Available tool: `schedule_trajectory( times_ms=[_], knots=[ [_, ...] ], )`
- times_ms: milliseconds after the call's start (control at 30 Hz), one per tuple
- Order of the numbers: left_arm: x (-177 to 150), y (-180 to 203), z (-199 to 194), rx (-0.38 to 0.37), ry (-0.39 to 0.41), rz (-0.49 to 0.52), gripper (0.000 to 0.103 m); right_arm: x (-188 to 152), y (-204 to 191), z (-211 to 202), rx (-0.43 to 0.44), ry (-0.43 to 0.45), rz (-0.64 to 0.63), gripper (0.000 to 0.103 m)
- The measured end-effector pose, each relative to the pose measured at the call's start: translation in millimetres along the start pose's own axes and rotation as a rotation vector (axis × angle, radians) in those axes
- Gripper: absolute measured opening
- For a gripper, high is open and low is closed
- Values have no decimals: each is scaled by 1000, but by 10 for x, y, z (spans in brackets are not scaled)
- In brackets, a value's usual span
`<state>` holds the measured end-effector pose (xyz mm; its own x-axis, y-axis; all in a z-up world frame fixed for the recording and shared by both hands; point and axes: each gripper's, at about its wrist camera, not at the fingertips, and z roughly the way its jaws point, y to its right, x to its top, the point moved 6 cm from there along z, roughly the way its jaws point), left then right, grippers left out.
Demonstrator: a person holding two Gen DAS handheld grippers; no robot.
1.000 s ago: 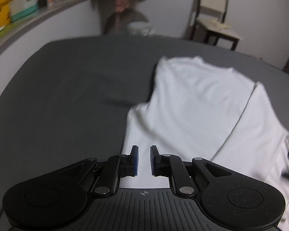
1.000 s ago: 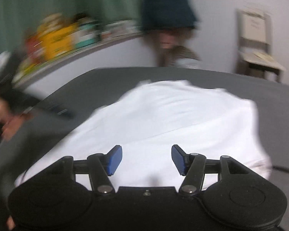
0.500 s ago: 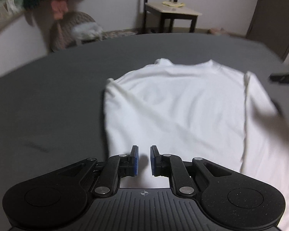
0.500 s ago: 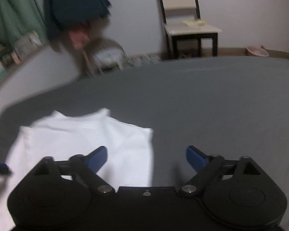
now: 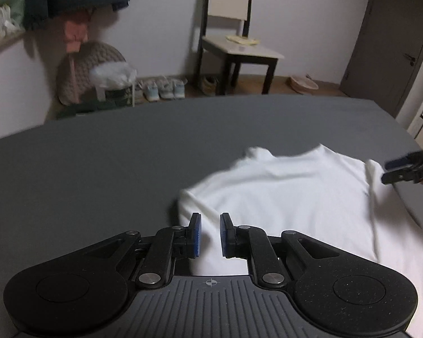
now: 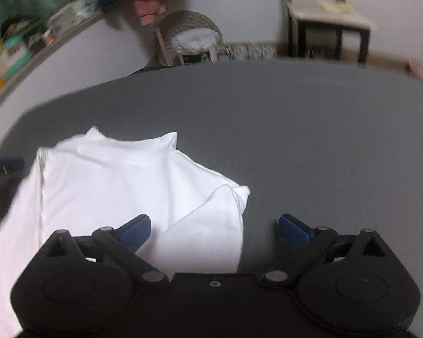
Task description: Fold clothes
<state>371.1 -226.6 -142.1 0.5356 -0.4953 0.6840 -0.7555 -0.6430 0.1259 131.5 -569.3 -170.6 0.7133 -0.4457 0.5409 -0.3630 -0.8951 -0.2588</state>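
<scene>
— Two grippers over white shirt (image 5: 282, 202) on grey bed (image 5: 98, 169): which step?
— Mid-fold. Left gripper (image 5: 210, 235) nearly closed, empty; right gripper (image 6: 214, 229) wide, empty, should pinch the sleeve (image 6: 206, 236).

**Two black handheld grippers with blue pads**

The left gripper (image 5: 209, 235) fills the lower part of its own view: matte black linkage arms with round silver pivot screws (image 5: 150, 277), two speckled black discs at the lower corners, and a ribbed grey plate in the middle carrying a small crosshair mark (image 5: 210, 282). Its fingertips (image 5: 195, 235) are faced with blue pads.

The right gripper (image 6: 214, 229), low in its own view, has the same black arms, silver pivots and round discs, with blue fingertips (image 6: 135, 229) and a plain black centre bearing one small screw (image 6: 215, 283). At the right edge of the left view it appears blurred, black with a blue tip.
</scene>
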Motion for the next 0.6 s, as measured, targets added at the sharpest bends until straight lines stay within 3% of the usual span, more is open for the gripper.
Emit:
schedule_trajectory(
  times_ms=[67, 167, 233, 400, 600],
  knots=[
    [19, -44, 99, 6, -12, -16, 12, 15, 58, 4, 58, 3, 79, 98],
    [38, -74, 198, -4, -3, -55, 12, 44, 99, 55, 93, -20, 77, 96],
    [42, -108, 238, -17, 7, -88, 12, 58, 117, 75, 78, -34, 51, 92],
    [4, -178, 363, -13, -21, -117, 12, 103, 141, 88, 100, -32, 44, 92],
    [-2, -236, 443, -29, -30, -135, 13, 114, 106, 106, 99, -29, 35, 97]
  ],
)
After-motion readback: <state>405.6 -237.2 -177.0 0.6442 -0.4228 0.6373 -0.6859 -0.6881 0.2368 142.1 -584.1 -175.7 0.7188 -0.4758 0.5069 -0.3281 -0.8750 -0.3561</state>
